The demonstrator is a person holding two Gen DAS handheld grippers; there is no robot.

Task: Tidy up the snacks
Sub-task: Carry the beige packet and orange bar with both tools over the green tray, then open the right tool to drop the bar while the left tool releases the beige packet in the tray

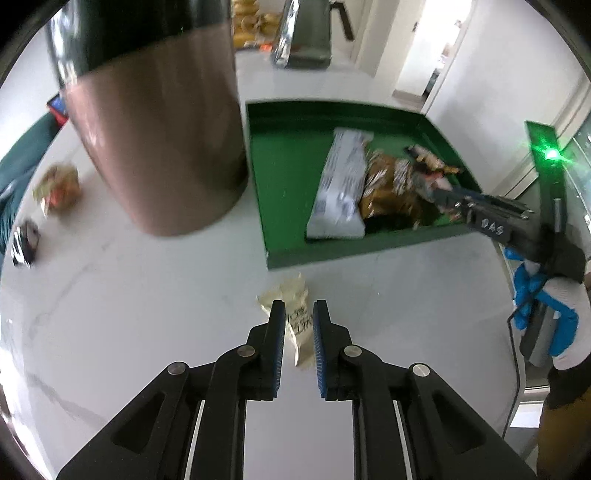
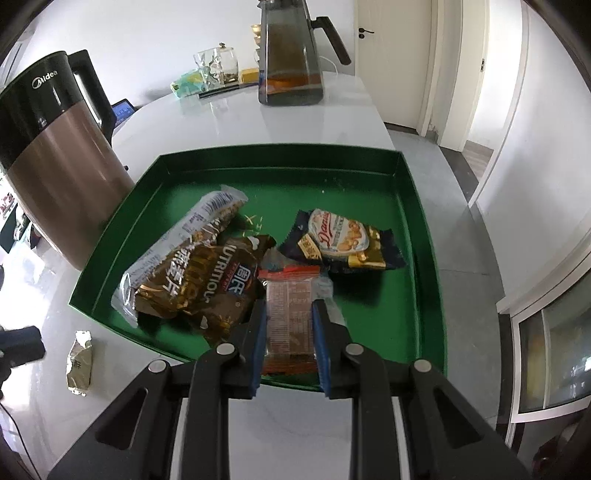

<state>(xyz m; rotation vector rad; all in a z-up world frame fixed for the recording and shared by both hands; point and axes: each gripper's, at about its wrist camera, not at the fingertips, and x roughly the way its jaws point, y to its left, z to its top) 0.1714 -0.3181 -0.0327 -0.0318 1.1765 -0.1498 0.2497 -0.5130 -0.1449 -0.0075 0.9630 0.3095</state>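
My left gripper (image 1: pixel 299 325) straddles the crumpled cream foil packet (image 1: pixel 295 317) lying lengthwise just before the shallow green tray (image 1: pixel 332 254) (jaws apart); right jaws clamp a red-brown wrapper (image 2: pixel 290 321).

White marble counter (image 2: pixel 303 122) under bright daylight. Plain white walls (image 2: pixel 155 33) behind. Cream door (image 2: pixel 391 59) with dark handle at right, beside an open doorway (image 2: pixel 480 107). Grey tiled floor (image 2: pixel 424 155) below. Glass-fronted cabinet (image 2: pixel 554 350) at far right.
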